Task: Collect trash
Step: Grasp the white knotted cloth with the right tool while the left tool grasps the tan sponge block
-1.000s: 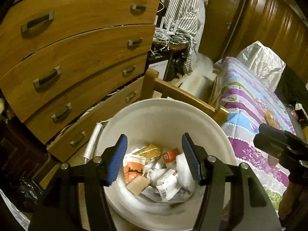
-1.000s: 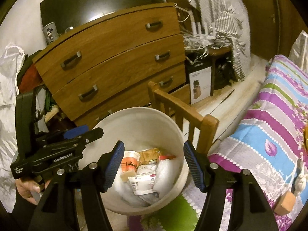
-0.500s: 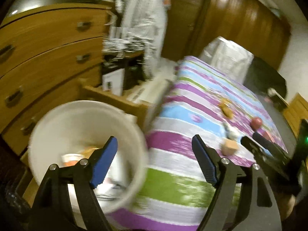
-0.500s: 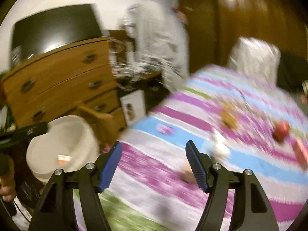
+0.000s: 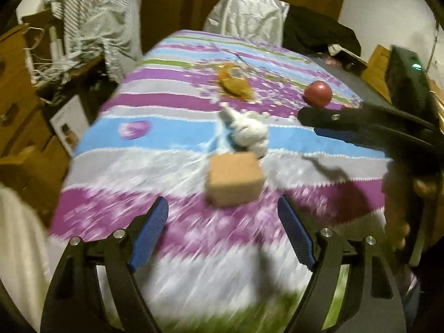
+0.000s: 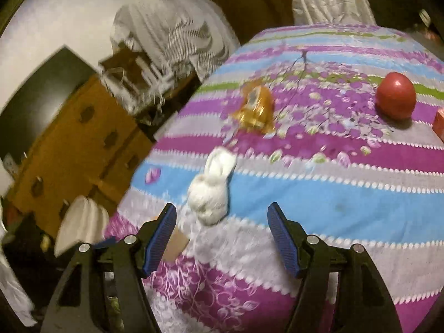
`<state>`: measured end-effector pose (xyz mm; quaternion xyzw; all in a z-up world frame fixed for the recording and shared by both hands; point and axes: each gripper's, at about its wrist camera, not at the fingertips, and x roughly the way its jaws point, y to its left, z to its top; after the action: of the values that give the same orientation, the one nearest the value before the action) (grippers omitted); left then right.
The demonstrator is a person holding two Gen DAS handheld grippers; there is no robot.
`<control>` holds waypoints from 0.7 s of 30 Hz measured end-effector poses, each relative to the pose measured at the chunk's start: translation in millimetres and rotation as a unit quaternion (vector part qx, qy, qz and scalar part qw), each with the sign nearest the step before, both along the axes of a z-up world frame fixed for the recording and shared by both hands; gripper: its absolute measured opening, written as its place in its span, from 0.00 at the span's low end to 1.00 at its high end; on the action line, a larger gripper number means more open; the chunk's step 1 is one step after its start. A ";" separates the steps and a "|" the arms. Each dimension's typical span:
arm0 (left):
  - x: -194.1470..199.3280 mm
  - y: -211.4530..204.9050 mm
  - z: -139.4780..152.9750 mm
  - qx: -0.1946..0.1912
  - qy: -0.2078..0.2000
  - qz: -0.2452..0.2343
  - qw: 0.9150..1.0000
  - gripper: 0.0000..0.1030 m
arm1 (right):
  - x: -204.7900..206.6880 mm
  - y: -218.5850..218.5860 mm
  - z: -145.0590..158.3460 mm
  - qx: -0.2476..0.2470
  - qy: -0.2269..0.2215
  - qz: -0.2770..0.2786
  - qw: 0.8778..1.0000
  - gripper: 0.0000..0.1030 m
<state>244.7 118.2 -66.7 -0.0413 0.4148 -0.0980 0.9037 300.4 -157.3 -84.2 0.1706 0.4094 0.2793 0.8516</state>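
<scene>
Both grippers hang over a bed (image 5: 172, 127) spread with a purple, blue, grey and green striped cover. The left gripper (image 5: 223, 229) has its blue-padded fingers (image 5: 149, 230) spread wide with nothing between them; they frame bare cover just on the near side of a small tan cardboard box (image 5: 234, 179). The right gripper (image 6: 222, 240) also has its fingers (image 6: 283, 242) standing well apart and empty, and in its view a crumpled white wad (image 6: 211, 191) lies just beyond the tips, a little to the left.

The trash is scattered along the middle of the bed. Nearest is the tan box, with the white wad touching or just behind its far edge. Farther off lies a crinkled orange-gold wrapper (image 6: 255, 108). To the right of that, well apart, sits a round red ball-like thing (image 6: 395, 95), and an orange item (image 6: 439, 125) is cut off at the right edge of the right wrist view.

Left of the bed stands a wooden chest of drawers (image 6: 80, 149), with striped cloth (image 5: 91, 14) hanging beyond it. A pale bucket rim (image 6: 80, 222) shows blurred at the bed's near left corner. Much of the near cover is smeared by motion blur.
</scene>
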 end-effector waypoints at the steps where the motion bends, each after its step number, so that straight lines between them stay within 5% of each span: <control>1: 9.7 -2.0 -3.6 -0.002 0.005 0.004 1.000 0.75 | 1.4 -5.3 -1.9 0.009 0.001 -0.001 1.000 0.68; 4: 34.4 -7.1 -20.9 -0.014 0.043 0.010 0.999 0.72 | 2.6 -7.5 -6.2 0.020 0.007 0.002 1.000 0.68; 7: 31.2 -4.4 -22.4 -0.027 0.046 0.004 0.999 0.42 | 3.5 -0.9 -6.8 0.024 0.006 0.011 1.000 0.68; 16: -44.3 42.9 7.1 -0.063 0.010 0.087 0.994 0.40 | 27.7 79.5 -25.6 -0.058 0.009 0.029 0.998 0.68; 18: -56.0 47.4 8.6 -0.056 0.014 0.102 0.993 0.40 | 30.9 87.7 -34.7 -0.066 0.022 0.033 0.997 0.37; 21: -70.8 49.3 13.0 -0.035 0.005 0.113 0.993 0.40 | 14.3 83.8 -30.2 -0.059 0.003 0.029 0.998 0.36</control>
<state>173.9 167.5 -53.6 -0.1196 0.4087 -0.0098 0.9047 314.7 -73.5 -114.4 0.1090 0.4328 0.2785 0.8504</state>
